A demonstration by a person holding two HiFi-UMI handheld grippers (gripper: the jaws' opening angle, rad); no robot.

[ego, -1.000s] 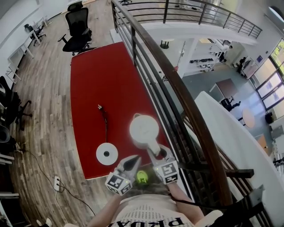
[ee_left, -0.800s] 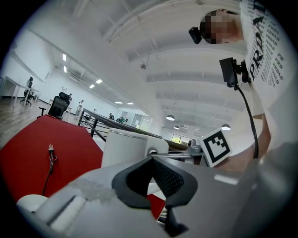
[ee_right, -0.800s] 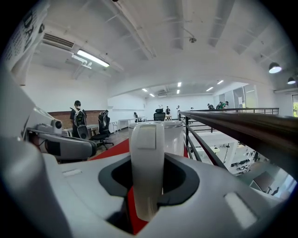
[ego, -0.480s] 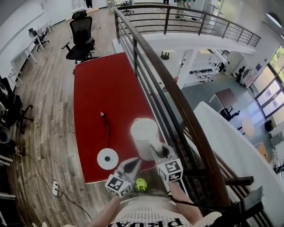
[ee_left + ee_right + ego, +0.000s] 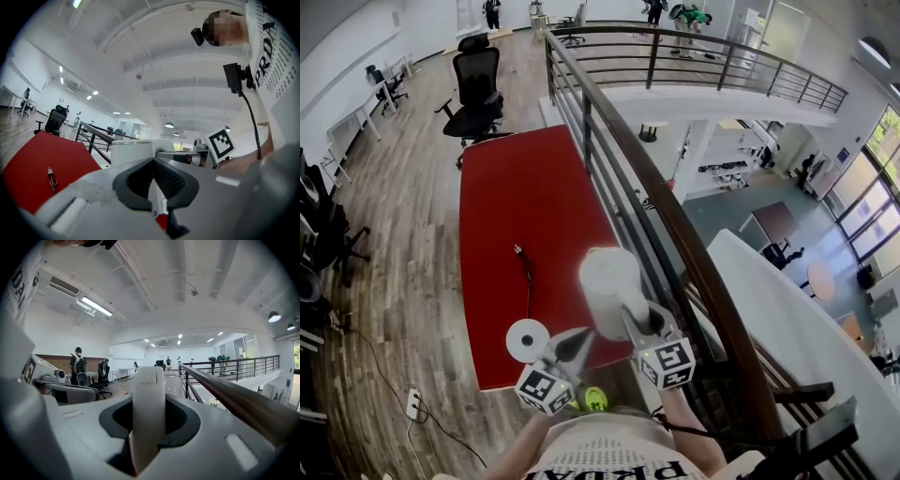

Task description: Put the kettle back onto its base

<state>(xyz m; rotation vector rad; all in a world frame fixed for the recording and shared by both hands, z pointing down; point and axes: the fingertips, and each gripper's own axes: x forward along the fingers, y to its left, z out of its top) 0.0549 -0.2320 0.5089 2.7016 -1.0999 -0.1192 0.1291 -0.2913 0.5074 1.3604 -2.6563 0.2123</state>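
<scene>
The white kettle hangs above the red table near its front right corner. My right gripper is shut on the kettle's handle, which fills the gap between the pads. The round white base lies flat on the table, to the left of the kettle and below it. Its black cord runs back to a loose plug. My left gripper hovers between base and kettle, its jaws shut with nothing in them. In the left gripper view the kettle's body stands just beyond the closed tips.
A dark metal railing runs along the table's right side, close to the kettle, with a drop to a lower floor beyond it. A black office chair stands behind the table. A power strip lies on the wooden floor at the left.
Both grippers have risen. The kettle has come up with the right gripper and looks larger and higher over the table. The left gripper now sits beside the base's right edge.
</scene>
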